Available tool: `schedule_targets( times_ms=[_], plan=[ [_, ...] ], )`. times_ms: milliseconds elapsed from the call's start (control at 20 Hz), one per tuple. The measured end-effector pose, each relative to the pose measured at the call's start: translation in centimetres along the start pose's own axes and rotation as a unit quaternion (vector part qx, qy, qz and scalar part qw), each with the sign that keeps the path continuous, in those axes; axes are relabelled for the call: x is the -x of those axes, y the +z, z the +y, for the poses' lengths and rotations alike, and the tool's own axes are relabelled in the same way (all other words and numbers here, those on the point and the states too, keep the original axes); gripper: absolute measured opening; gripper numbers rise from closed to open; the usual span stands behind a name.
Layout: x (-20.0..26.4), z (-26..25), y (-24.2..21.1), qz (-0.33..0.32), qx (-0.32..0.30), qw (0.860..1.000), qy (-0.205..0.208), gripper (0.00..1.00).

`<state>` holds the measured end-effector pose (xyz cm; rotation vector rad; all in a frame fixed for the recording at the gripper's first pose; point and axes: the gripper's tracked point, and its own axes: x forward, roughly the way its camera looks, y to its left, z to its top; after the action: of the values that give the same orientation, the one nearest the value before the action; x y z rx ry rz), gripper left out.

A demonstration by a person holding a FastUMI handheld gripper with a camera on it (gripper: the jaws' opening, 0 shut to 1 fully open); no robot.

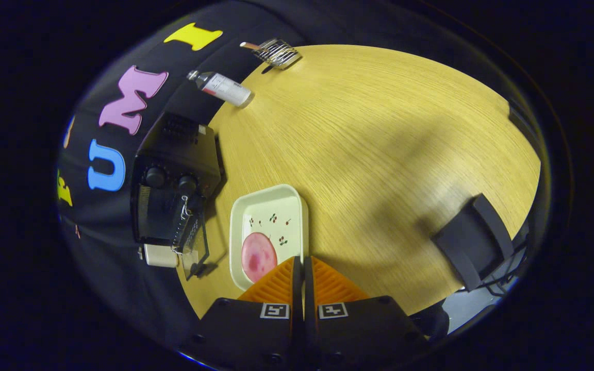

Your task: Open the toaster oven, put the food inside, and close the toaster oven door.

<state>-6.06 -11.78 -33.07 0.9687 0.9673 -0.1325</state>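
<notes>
Beside the toaster oven (173, 196), on the side away from the booth wall, sits the tray (297, 206) with the pink slice of food (259, 256) lying flat in its near end. Your gripper (303, 265) hovers above that near end with its orange fingers (281, 281) pressed together, nothing between them. The oven's glass door (196, 247) already looks swung out, so I judge the step in hand to be picking up the food. Spread the fingers before you descend, since they cannot take the slice as they stand. Shift toward the oven side until the slice lies between the fingers, then come down low; a thin, flat piece will likely slip unless one finger gets under its edge. Keep off the tray's rim, and mind the open door just beside the tray.
</notes>
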Motion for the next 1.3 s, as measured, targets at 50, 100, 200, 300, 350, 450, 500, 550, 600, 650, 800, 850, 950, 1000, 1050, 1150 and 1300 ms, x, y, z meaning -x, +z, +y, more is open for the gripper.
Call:
schedule_targets(
  times_ms=[50,100,200,300,350,450,500,550,600,650,800,850,950,1000,1050,1150,1300],
  plan=[
    [0.4,-0.1,-0.1,-0.007,-0.02,1.0,0.005,0.06],
    [0.9,-0.1,-0.1,-0.012,-0.039,0.999,0.009,0.06],
    [2.2,0.0,0.0,-0.028,-0.076,0.997,0.017,0.06],
    [3.7,0.3,0.0,-0.046,-0.083,0.995,0.024,0.06],
    [4.5,0.6,0.0,-0.051,-0.077,0.995,0.028,0.06],
    [5.4,2.4,-0.2,-0.059,-0.067,0.995,0.039,0.06],
    [5.6,3.7,-0.3,-0.06,-0.064,0.995,0.049,0.06],
    [5.9,5.0,-0.4,-0.062,-0.061,0.994,0.059,0.06],
    [6.0,6.5,-0.8,-0.06,-0.059,0.994,0.069,0.06],
    [6.0,7.7,-1.1,-0.058,-0.06,0.994,0.075,0.06],
    [5.5,11.4,-2.3,-0.048,-0.038,0.994,0.095,0.06],
    [4.9,12.4,-2.8,-0.045,-0.025,0.994,0.099,0.06],
    [3.8,14.3,-3.5,-0.035,-0.017,0.994,0.105,0.06],
    [3.1,15.1,-3.9,-0.029,-0.02,0.993,0.109,0.06],
    [2.6,16.0,-4.3,-0.024,-0.022,0.993,0.113,0.06],
    [1.3,17.6,-5.2,-0.013,-0.014,0.993,0.115,0.06],
    [-0.8,19.7,-6.3,-0.004,0.002,0.993,0.116,0.06]
  ],
)
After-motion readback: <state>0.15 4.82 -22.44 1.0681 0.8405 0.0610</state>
